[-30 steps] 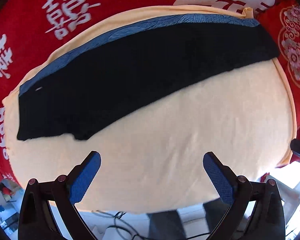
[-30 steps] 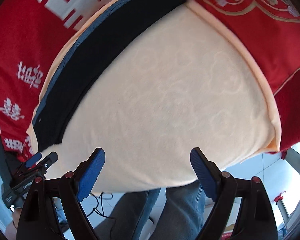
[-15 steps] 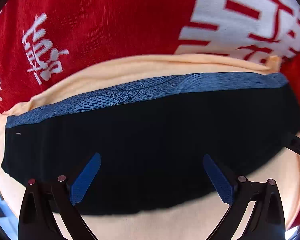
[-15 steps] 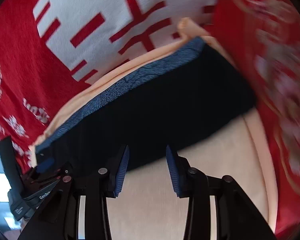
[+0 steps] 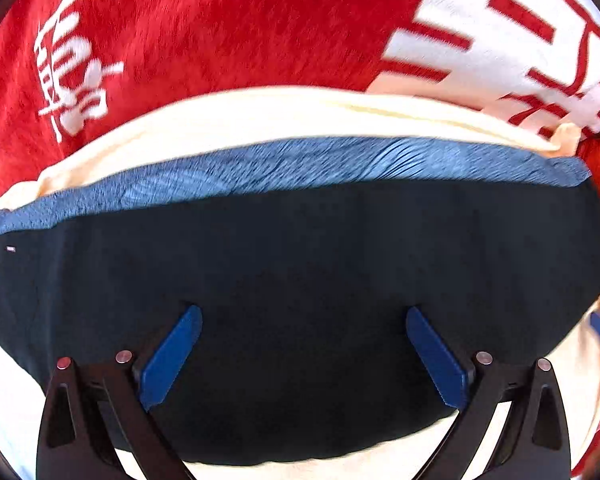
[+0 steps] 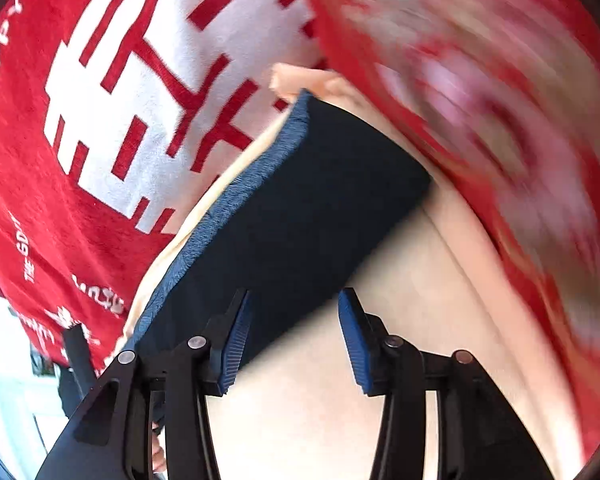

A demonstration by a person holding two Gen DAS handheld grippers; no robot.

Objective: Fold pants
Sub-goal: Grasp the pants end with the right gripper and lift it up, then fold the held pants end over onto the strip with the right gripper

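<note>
Dark navy pants [image 5: 300, 264] lie flat in a long strip on a cream cloth [image 5: 284, 120], with a lighter blue layer [image 5: 300, 164] showing along the far edge. My left gripper [image 5: 304, 356] is open wide and empty, low over the middle of the pants. In the right wrist view the pants [image 6: 300, 208] run from lower left to upper right. My right gripper [image 6: 294, 340] is partly open and empty, straddling the near edge of the pants close to one end.
A red blanket with white characters [image 5: 220, 28] lies under and beyond the cream cloth. A red patterned cushion [image 6: 500, 128] sits to the right, blurred. The cream cloth [image 6: 400, 300] spreads toward me. The left gripper [image 6: 76, 364] shows at the lower left of the right wrist view.
Both grippers moved forward from the near edge of the cream cloth to the pants. The right gripper's jaws narrowed from wide open to partly open, then widened slightly.
</note>
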